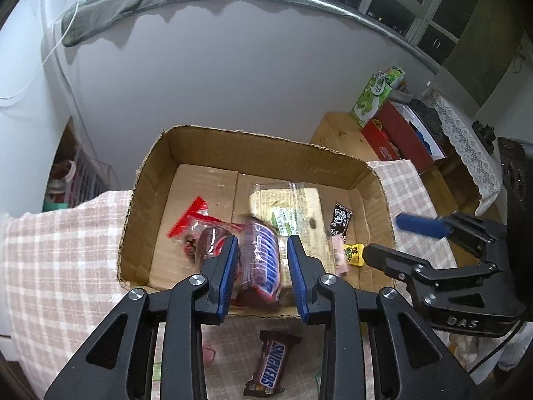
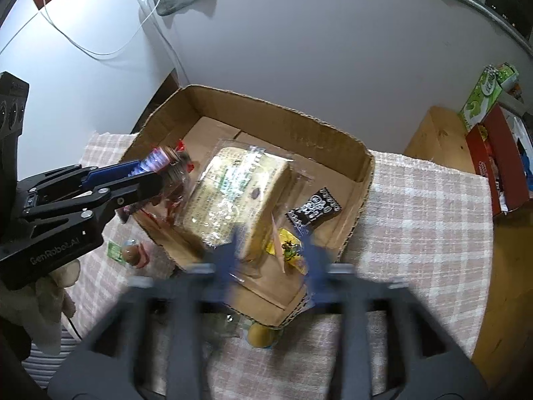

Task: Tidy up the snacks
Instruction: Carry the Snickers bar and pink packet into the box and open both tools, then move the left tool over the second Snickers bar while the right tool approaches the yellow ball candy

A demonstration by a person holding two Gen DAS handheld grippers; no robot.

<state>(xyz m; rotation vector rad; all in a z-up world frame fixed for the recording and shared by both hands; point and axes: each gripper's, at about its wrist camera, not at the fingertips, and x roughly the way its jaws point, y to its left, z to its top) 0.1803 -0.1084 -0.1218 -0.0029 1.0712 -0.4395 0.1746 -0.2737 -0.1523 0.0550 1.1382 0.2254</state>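
Two Snickers bars (image 1: pixel 261 260), one cardboard box (image 1: pixel 253 146), two grippers (image 1: pixel 263 266).

The cardboard box (image 1: pixel 213 153) on the checked counter (image 1: pixel 60 253) is viewed closely from above by both wrist cameras, from its near-left and near-right.

The left gripper (image 1: pixel 263 266) is built of matte black plastic links with triangular cut-outs, joined by round silver screws. Its two fingers (image 1: pixel 224 276) carry ribbed blue pads along their inner faces. In the right wrist view its side bears pale lettering reading "GenRobot.AI", and a light knitted glove (image 2: pixel 50 303) covers the hand beneath it; a thin black cable runs down beside the glove.

The right gripper (image 1: pixel 386 236) has the same black frame, silver screws and blue pads, with raised letters "DAS" on its body. In its own camera it appears blurred.
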